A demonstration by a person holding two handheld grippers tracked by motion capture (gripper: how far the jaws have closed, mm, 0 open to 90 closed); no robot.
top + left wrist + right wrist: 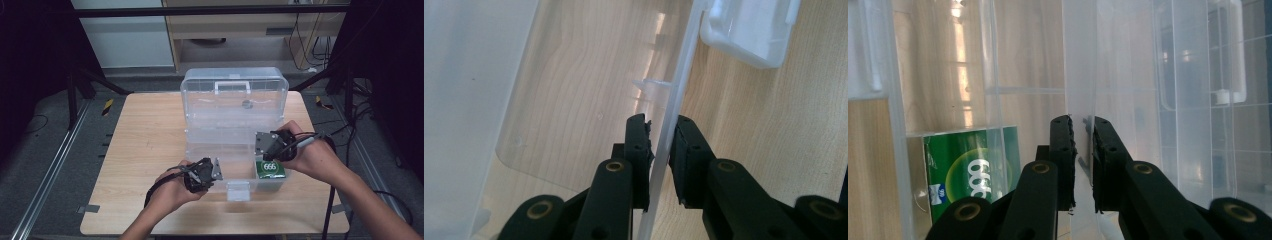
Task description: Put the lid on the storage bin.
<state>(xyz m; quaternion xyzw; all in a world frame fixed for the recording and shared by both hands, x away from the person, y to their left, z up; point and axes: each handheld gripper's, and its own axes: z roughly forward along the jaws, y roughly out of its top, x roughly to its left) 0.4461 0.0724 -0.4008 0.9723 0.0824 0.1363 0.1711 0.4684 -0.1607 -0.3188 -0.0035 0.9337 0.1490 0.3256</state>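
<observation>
A clear plastic storage box (pixel 235 107) stands on the wooden table (pixel 145 145) with its lid raised at the back. My left gripper (pixel 216 170) is at the box's front left, shut on the thin front wall (pixel 681 75), which runs between its jaws (pixel 661 135). My right gripper (pixel 260 145) reaches in from the right. It is shut on a clear upright wall (pixel 1079 60) inside the box (pixel 1082 132). A green pack marked 666 (pixel 270 168) lies in the front right compartment, left of the jaws in the right gripper view (pixel 973 170).
A white latch (pixel 238 190) hangs at the middle of the box's front, seen close in the left gripper view (pixel 749 30). A white handle (pixel 232 86) sits on the lid. Bare tabletop lies left of the box. Black frame bars and cables surround the table.
</observation>
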